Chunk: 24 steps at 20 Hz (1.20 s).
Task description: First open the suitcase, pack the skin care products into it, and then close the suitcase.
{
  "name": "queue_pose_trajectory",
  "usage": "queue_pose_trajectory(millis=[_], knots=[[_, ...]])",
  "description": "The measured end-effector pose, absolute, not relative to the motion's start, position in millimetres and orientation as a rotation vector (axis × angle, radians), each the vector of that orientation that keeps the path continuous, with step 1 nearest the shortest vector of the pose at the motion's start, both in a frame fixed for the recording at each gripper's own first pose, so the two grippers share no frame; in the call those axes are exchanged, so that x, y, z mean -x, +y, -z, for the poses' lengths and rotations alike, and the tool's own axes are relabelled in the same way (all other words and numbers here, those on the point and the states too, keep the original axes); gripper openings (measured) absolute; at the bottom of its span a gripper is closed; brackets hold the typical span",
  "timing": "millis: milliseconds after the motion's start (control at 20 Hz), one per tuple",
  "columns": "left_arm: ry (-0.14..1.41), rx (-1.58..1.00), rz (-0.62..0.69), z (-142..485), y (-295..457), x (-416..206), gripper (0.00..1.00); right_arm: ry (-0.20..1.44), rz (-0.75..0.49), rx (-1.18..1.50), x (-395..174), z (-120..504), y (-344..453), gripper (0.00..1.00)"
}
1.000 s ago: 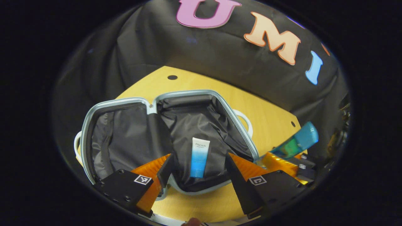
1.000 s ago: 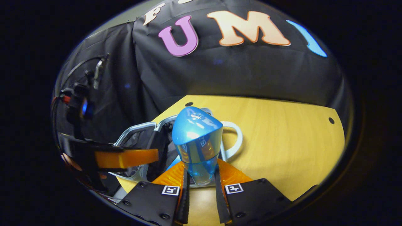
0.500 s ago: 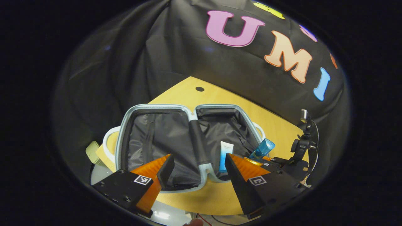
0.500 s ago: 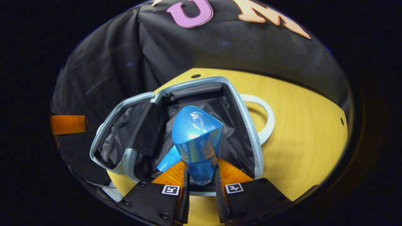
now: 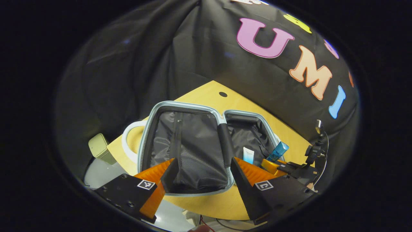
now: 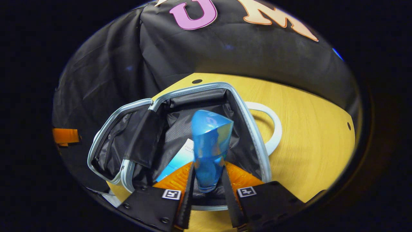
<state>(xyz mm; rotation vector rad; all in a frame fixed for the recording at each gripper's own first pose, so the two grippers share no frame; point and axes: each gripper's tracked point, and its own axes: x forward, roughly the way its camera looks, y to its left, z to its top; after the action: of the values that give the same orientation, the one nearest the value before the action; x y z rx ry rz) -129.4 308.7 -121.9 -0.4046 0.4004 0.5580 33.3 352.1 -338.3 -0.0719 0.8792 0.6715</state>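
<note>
Packing the second product into the open suitcase (image 6: 251, 129).
Right tool (image 6: 207, 190) grips the blue bottle (image 6: 210, 145) over the tube (image 6: 177, 161); next, lower and release. Left tool (image 5: 201, 174) gapes wide, empty.

A light wooden table (image 5: 206, 96) with a smooth grain and small dark round holes near its edges stands in a dim booth. Creased black cloth (image 5: 145, 58) hangs behind and around it as the wall. Below the table's left edge, a pale floor (image 5: 96, 167) shows.
</note>
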Motion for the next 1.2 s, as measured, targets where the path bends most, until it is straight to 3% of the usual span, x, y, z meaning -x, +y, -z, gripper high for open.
queue_pose_trajectory(millis=[150,250,550,600,750,850,1000,1050,1150,1200], knots=[[0.386,0.408,-0.618,125,335,148,0.96,0.863,-0.678,0.030,-34,323,351,0.87],[0.383,0.398,-0.676,128,359,163,0.96,0.819,-0.682,0.008,-38,305,349,1.00],[0.379,0.416,-0.832,152,431,201,0.96,0.700,-0.652,-0.021,-45,244,314,0.98],[0.378,0.428,-0.850,157,441,206,0.96,0.682,-0.643,-0.011,-44,236,304,0.94],[0.366,0.468,-0.903,172,470,210,0.95,0.639,-0.613,0.012,-37,211,274,0.98],[0.353,0.521,-0.911,179,484,209,0.96,0.618,-0.586,0.011,-31,195,256,0.94],[0.329,0.629,-0.882,193,493,199,0.95,0.601,-0.525,-0.008,-31,178,232,0.98],[0.322,0.666,-0.873,198,495,193,0.95,0.594,-0.502,-0.017,-33,172,224,0.94],[0.311,0.729,-0.849,208,494,187,0.93,0.583,-0.477,-0.027,-37,164,213,0.98],[0.312,0.751,-0.844,212,496,184,0.87,0.572,-0.464,-0.012,-40,162,206,0.98]])
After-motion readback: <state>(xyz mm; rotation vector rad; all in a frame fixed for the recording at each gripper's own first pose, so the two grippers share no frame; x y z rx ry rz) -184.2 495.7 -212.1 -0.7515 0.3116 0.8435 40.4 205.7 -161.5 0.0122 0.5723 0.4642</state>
